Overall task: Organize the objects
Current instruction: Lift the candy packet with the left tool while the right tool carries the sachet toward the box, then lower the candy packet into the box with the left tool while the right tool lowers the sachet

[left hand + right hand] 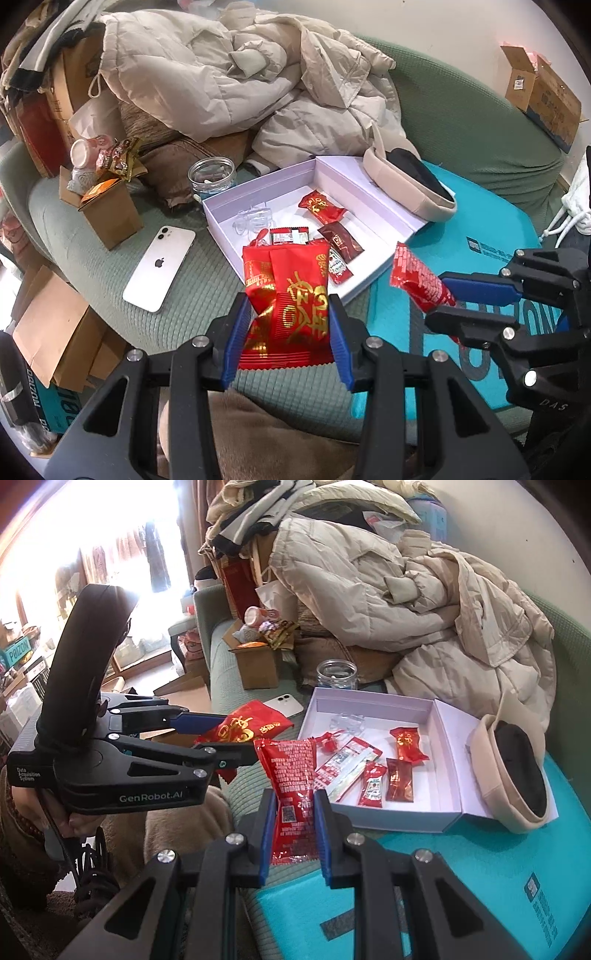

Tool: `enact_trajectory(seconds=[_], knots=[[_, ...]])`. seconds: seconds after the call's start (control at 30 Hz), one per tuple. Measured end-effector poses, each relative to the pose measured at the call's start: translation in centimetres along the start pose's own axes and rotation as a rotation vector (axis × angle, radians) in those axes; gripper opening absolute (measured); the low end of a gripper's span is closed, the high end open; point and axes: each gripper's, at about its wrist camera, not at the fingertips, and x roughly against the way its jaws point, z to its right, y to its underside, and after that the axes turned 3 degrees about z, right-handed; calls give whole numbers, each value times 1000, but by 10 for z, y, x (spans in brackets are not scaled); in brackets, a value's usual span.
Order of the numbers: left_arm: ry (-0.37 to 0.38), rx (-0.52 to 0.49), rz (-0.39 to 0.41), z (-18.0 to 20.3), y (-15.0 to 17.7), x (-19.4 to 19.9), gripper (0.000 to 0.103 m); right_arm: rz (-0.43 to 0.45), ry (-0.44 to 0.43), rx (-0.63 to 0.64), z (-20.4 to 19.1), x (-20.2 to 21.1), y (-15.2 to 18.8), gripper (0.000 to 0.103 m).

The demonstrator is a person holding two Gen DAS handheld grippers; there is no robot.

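My left gripper point(286, 314) is shut on a wide red snack packet with gold lettering point(286, 295), held up over the green sofa just in front of the open white box point(221, 210). My right gripper point(295, 808) is shut on a narrower red packet with white print point(291, 775); that packet point(419, 282) and the right gripper point(439, 295) also show in the left wrist view. The left gripper point(225, 738) with its gold-lettered packet point(251, 725) appears at the left of the right wrist view. The white box point(448, 760) holds several small red sachets point(406, 744) and a clear plastic piece point(349, 720).
A white phone point(159, 263), a glass jar point(211, 179) and a small cardboard box point(110, 210) lie on the sofa left of the white box. A beige cap point(410, 184) rests on a teal box point(480, 229) at the right. A cream puffer coat point(240, 74) is piled behind.
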Motion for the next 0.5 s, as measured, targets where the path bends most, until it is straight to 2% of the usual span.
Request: enact_trajectory(seconds=[0.1, 0.5], knots=[[-26, -8, -15, 0, -8, -13, 40, -3, 0, -8, 10, -8, -5, 20], [-8, -25, -85, 4, -33, -63, 40, -36, 2, -52, 53, -41, -15, 20]])
